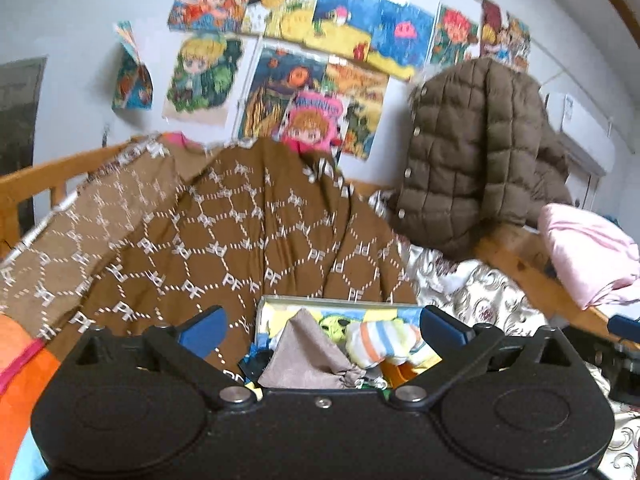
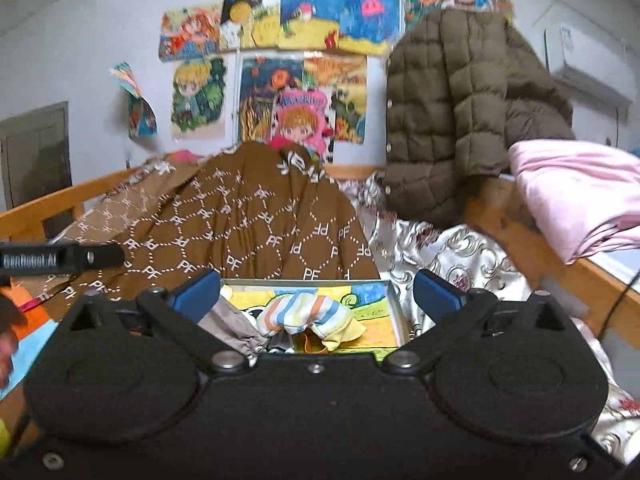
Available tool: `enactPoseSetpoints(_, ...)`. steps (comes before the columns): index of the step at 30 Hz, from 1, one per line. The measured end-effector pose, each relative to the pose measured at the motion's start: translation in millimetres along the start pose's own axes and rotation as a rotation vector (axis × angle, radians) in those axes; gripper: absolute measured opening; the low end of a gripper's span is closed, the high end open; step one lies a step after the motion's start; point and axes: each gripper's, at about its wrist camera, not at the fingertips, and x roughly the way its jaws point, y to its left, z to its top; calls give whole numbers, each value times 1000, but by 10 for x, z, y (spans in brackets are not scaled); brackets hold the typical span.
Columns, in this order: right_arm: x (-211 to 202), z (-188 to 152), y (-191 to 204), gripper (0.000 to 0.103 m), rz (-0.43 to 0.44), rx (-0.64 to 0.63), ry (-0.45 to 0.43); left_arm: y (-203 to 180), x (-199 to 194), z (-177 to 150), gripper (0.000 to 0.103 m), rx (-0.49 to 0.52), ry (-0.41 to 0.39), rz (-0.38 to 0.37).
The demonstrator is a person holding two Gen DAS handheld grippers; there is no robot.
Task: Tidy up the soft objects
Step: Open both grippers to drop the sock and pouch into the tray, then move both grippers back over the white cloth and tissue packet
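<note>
Striped sock (image 2: 308, 314) in box (image 2: 394, 308); both grippers (image 1: 322, 326) (image 2: 316, 292) level above, jaws apart, empty.

Pale wall (image 2: 80, 40) of colourful drawings (image 2: 312, 20) behind a wooden bed rail (image 2: 40, 208).

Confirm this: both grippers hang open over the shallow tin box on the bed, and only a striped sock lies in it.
Not only that. The right wrist view shows a grey drawstring pouch beside the striped sock in the shallow tin box. Both the left gripper and right gripper are open.
</note>
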Motion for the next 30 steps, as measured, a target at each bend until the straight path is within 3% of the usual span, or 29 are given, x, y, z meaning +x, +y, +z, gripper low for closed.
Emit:
enactPoseSetpoints(6,-504,-247,9,102,-14,37,-48,-119,-540,-159,102,43,-65,-12)
enactPoseSetpoints(12,-901,-562,33,102,-50,118,-55,-129,-934,-512,102,-12,-122,-15)
enactPoseSetpoints(21,-1082,-905,75,102,-73,128,-10,-160,-1277,-855,102,19,-89,30)
enactPoseSetpoints(30,-1269,-1183,132,102,-63,118,63,-90,-1423,-1195,102,36,27,138)
